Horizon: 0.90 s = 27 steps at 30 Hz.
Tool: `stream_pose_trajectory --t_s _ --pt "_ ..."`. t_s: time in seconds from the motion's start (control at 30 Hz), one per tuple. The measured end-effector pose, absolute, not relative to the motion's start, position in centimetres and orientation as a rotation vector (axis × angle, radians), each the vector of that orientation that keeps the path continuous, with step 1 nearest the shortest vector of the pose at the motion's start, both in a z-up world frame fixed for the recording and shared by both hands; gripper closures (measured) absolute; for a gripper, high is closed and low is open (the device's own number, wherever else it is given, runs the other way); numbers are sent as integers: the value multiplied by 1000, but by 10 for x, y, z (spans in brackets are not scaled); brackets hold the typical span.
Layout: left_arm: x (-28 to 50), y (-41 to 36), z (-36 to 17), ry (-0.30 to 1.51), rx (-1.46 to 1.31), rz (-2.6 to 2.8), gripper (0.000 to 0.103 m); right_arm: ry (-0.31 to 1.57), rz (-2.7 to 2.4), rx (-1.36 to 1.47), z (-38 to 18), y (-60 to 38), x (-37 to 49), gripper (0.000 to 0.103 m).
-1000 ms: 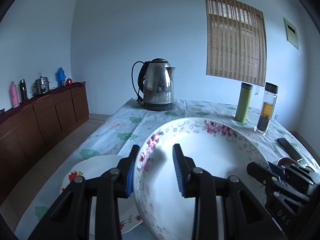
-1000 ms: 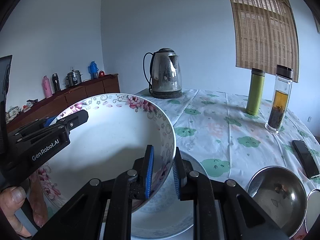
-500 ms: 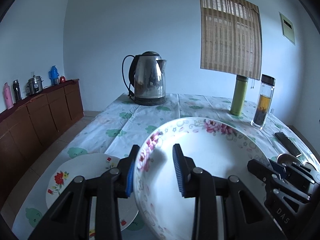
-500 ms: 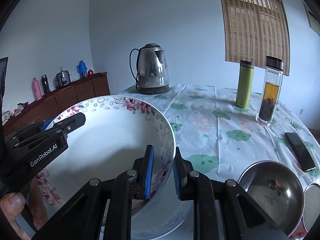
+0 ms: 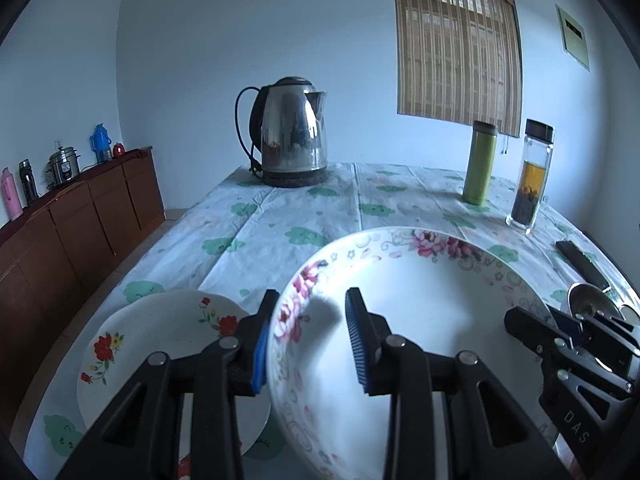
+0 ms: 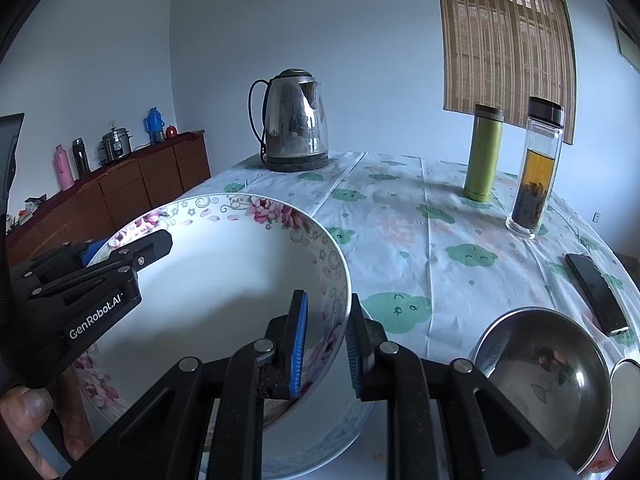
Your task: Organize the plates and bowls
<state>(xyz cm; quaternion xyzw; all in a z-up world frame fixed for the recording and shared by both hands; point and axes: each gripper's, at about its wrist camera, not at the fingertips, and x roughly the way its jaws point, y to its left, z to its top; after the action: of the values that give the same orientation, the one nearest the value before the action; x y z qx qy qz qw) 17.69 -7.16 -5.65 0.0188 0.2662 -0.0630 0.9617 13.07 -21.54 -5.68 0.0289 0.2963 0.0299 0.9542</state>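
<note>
Kettle point(image 6: 294, 120) at table point(image 6: 384, 208) far edge; thermos point(image 6: 483, 152), tea bottle point(image 6: 538, 168) right – phone point(image 6: 596, 292), steel bowl point(image 6: 544, 380) nearer; sideboard point(image 6: 132, 184) left.

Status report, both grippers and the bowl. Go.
Left gripper and right gripper each straddle the bowl rim, opposite sides. Bowl sits above a plate. Steel bowl close on right.

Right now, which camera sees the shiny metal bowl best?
The right wrist view. There the metal bowl shows nearly whole, its inside open to the camera, with dark bits at the bottom. The left wrist view catches only a sliver of it behind the right gripper.
</note>
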Motion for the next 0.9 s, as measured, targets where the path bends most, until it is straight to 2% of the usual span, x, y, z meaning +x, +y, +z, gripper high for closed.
stream_pose_trajectory --t_s 0.9 --pt "181 -82 -69 584 83 -151 71 641 21 54 -65 -220 134 83"
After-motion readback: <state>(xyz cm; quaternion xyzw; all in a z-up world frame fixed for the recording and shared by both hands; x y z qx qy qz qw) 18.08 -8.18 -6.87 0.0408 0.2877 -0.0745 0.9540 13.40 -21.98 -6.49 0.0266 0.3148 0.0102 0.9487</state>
